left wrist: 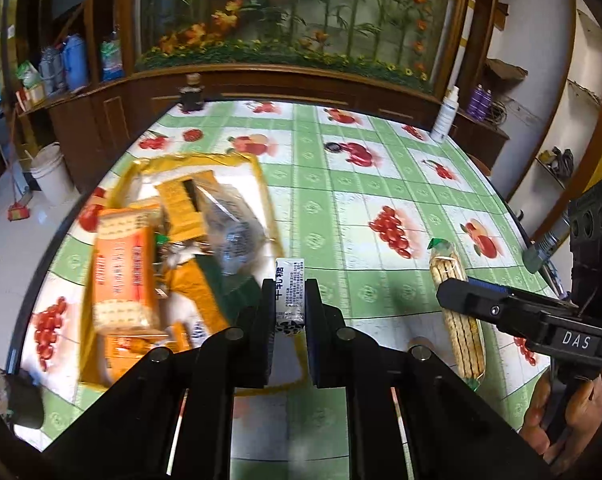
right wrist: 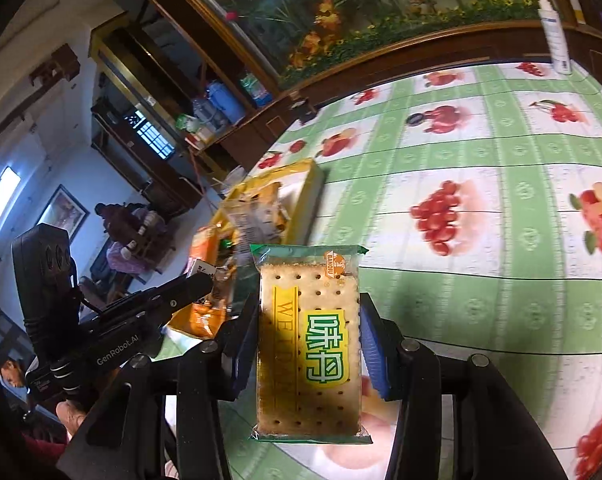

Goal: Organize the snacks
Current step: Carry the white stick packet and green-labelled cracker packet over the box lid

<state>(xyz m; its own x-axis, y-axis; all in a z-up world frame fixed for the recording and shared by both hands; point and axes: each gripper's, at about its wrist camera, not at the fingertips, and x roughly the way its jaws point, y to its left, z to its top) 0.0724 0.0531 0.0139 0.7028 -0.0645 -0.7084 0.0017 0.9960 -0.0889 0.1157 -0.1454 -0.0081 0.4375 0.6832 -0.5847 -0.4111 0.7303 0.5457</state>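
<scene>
The jaws of the left gripper point(left wrist: 289, 300) pinch a small white candy bar point(left wrist: 289, 294), held in the air just beside the near right corner of the yellow box point(left wrist: 257, 168). The jaws of the right gripper point(right wrist: 309, 336) clamp a cracker packet point(right wrist: 309, 344) by its long edges, off the table point(right wrist: 481, 240), to the right of that box. The box stands on the table, crowded with orange and clear snack packets point(left wrist: 127, 276).
</scene>
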